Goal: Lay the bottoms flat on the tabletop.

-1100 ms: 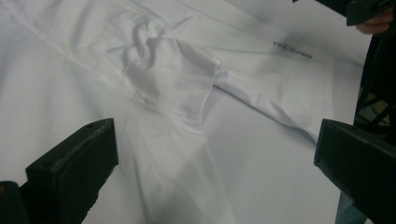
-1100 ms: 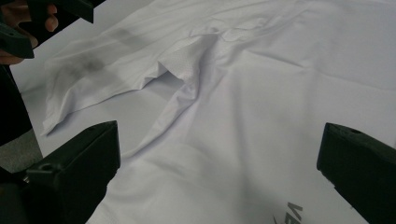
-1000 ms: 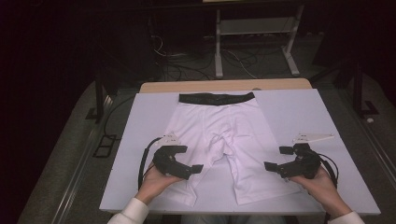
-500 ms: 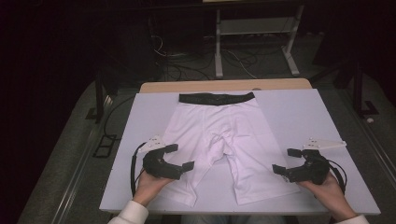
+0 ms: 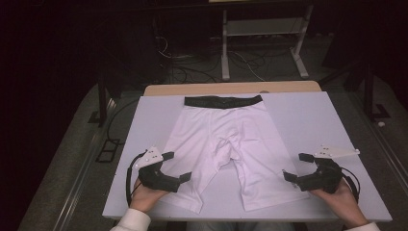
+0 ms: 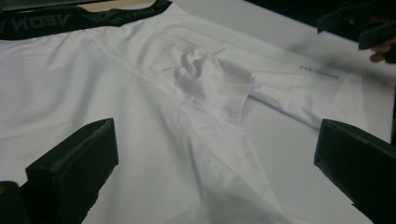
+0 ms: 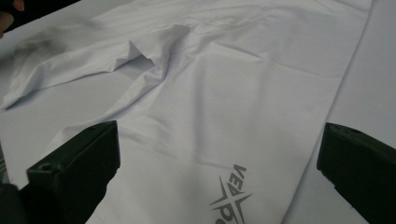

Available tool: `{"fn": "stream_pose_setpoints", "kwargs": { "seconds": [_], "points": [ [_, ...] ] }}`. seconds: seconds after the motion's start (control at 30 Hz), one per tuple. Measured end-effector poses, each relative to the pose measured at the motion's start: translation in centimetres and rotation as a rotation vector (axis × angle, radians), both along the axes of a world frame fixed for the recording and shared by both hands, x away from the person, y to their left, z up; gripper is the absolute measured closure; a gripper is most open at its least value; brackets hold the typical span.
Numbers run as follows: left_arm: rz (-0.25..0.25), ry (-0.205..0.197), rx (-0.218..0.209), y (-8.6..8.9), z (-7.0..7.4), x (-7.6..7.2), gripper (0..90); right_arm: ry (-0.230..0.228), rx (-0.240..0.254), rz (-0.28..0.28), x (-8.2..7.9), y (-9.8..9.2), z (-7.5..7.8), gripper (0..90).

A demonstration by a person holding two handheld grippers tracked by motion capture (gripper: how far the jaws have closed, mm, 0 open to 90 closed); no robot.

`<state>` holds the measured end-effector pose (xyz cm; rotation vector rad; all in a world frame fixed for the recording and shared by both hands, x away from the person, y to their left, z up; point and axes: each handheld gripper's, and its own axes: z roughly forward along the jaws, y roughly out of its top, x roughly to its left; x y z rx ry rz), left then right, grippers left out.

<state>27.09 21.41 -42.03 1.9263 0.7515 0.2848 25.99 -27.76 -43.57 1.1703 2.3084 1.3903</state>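
Now that both have been drawn back outward, the left gripper (image 5: 176,166) and right gripper (image 5: 295,167) are held wide open beside the flat white shorts (image 5: 226,144), nothing grasped yet.

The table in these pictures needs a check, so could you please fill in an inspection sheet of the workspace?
Surface: white board on a wooden table.
Job's things: white shorts lying flat, black waistband at the far end, creased at the crotch.
Clutter: nothing seen.
Grippers: left gripper open at one leg's outer edge; right gripper open beside the other leg.
Cables: one loops from each gripper; more on the floor.
Surroundings: dark room, metal frame behind.
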Motion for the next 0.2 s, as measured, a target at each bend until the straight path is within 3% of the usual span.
{"fn": "stream_pose_setpoints", "kwargs": {
  "seconds": [0.07, 0.2],
  "points": [
    [0.000, 0.005, 0.017, 0.10, -0.18, 0.10, 0.0, 0.004, -0.005, -0.001, 0.01, -0.09, -0.11, 0.0],
    [0.002, 0.010, 0.005, 0.22, -0.20, 0.21, 0.0, 0.003, 0.000, -0.001, -0.05, -0.23, -0.17, 0.0]
  ]
}}
